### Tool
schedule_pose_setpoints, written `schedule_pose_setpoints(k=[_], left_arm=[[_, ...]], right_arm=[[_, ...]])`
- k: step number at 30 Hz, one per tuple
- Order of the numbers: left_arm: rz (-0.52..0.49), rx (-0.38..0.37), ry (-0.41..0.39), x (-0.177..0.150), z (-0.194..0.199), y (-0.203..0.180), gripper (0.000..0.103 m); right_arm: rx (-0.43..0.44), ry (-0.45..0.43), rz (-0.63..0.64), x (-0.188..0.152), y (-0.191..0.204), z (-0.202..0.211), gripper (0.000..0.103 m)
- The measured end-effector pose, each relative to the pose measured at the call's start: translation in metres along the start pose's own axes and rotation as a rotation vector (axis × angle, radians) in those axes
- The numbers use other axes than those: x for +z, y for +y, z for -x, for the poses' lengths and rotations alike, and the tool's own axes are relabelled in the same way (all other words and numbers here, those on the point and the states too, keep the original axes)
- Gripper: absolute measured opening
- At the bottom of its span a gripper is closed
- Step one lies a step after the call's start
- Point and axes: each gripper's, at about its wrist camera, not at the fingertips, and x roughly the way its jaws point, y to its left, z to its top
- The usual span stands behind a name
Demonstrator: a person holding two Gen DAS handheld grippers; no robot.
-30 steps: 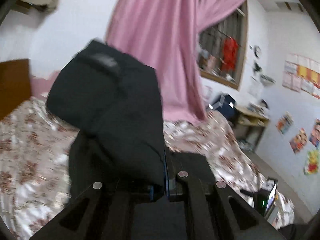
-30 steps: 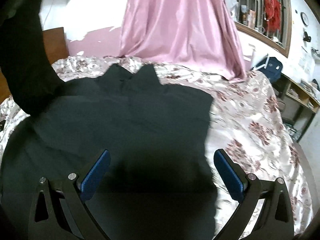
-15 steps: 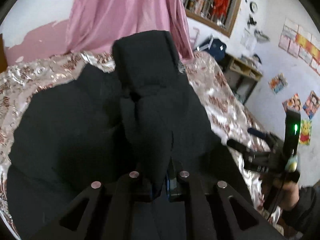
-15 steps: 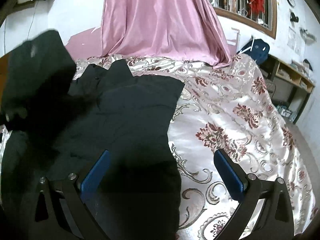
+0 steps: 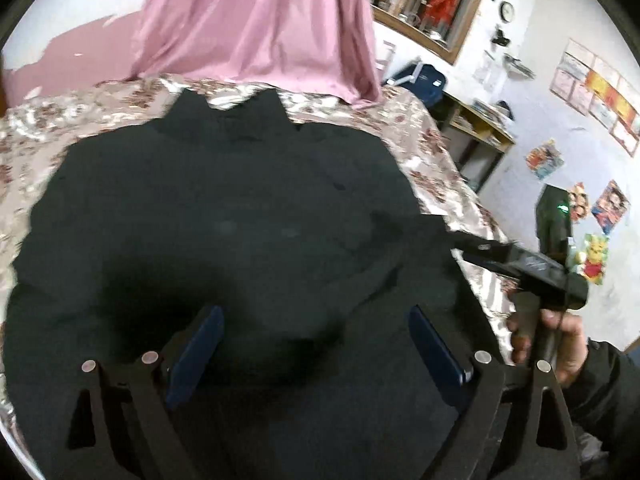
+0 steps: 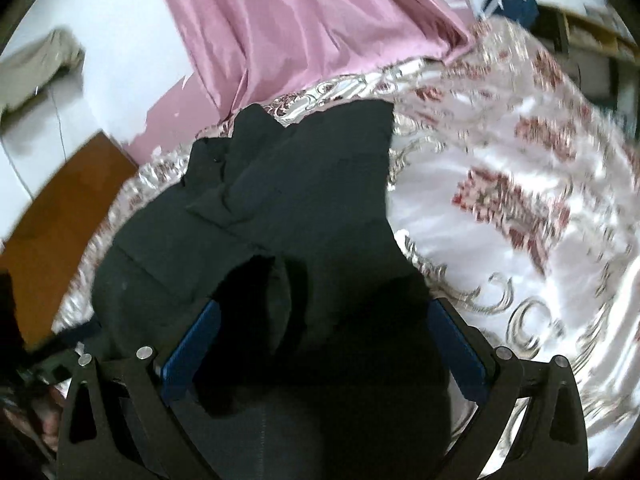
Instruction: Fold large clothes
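A large black collared shirt lies spread on the floral bedspread, collar toward the far side. My left gripper is open and empty just above the shirt's near part. My right gripper is open above the same shirt, with a folded-over black sleeve lying between its blue pads. The right gripper also shows in the left wrist view, held in a hand at the bed's right side.
A pink curtain hangs behind the bed. A wooden headboard stands at the left. A desk with shelves and a barred window are at the right. Posters cover the white wall.
My left gripper carried the black sleeve over onto the shirt body, then opened and let it go. My right gripper turned left over the shirt and stayed open.
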Motion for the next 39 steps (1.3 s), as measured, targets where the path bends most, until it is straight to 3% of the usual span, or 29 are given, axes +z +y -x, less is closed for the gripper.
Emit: schedule_pose_setpoints(k=[7,8,12,14,16,18,19,21,24,30,36,39], left_arm=[[0.159,0.201,-0.066,-0.004,0.026,0.068,0.093],[0.191,0.221,-0.073,-0.004,0.029,0.079,0.093],[0.265,0.272,-0.101,-0.002,0.038,0.109,0.093],[0.261,0.286,-0.107,-0.001,0.039,0.114,0.093],[0.243,0.294,-0.107,0.000,0.038,0.116,0.093],[0.222,0.301,-0.103,0.000,0.037,0.117,0.093],[0.217,0.303,-0.103,-0.001,0.039,0.119,0.093],[0.201,0.307,-0.102,-0.003,0.041,0.119,0.093],[0.176,0.311,-0.108,0.000,0.044,0.120,0.093],[0.148,0.315,-0.130,0.013,0.044,0.116,0.093],[0.119,0.298,-0.145,0.034,0.028,0.109,0.093],[0.106,0.304,-0.117,0.043,0.010,0.106,0.093]], right_arm=[[0.278,0.036,-0.108,-0.017,0.000,-0.008,0.101],[0.279,0.049,-0.106,-0.019,0.003,-0.012,0.101],[0.128,0.139,-0.069,-0.029,0.018,-0.038,0.101],[0.090,0.122,-0.064,-0.031,0.023,-0.039,0.100],[0.083,0.107,-0.092,-0.032,0.026,-0.037,0.091],[0.082,0.114,-0.115,-0.031,0.028,-0.036,0.061],[0.082,0.123,-0.115,-0.031,0.031,-0.037,0.054],[0.035,0.115,-0.102,-0.029,0.038,-0.033,0.026],[0.053,0.087,-0.075,-0.018,0.042,-0.019,0.005],[0.083,-0.019,0.087,0.019,0.076,0.014,0.003],[-0.002,-0.140,0.141,0.065,0.073,0.024,0.003],[-0.051,-0.116,0.175,0.076,0.067,0.004,0.004]])
